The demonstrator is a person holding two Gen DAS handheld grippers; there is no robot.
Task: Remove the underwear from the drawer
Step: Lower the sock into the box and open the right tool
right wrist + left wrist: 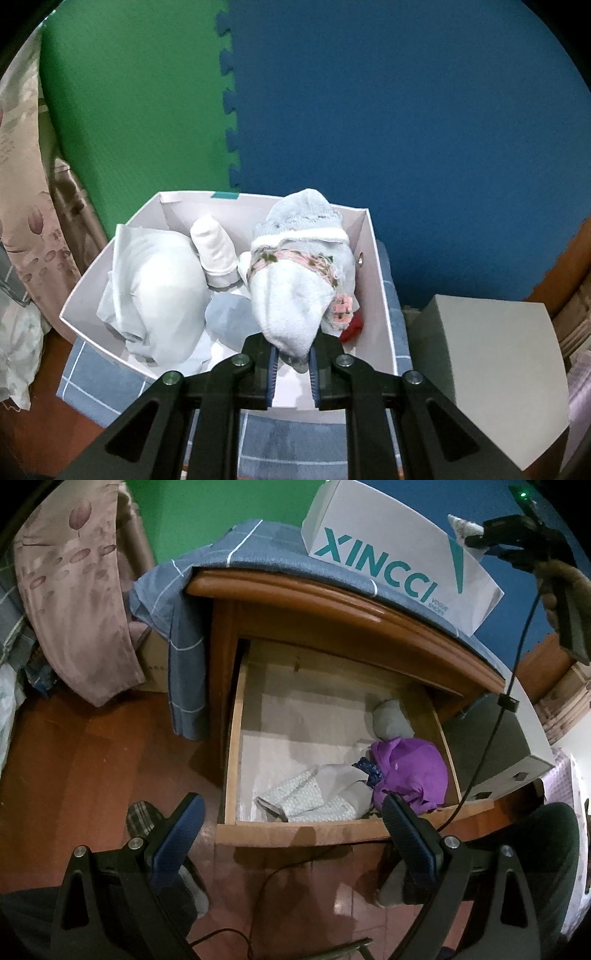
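"xincci vogue shoes" on shoebox [388, 535]

Open wooden drawer [236, 738] holding purple garment [410, 771], patterned white underwear [306, 801], grey bundle [389, 720]

Soft indoor light, round fisheye pictures with dark corners.

Both views are bent at the edges, so straight lines curve. The left wrist view is dimmer: the drawer [332, 738] has a grey shadow across its pale bottom, and the floor [92, 768] shines a little. The right wrist view is brighter; the white box [376, 258] looks sharp, but the frame edges are a bit blurry.
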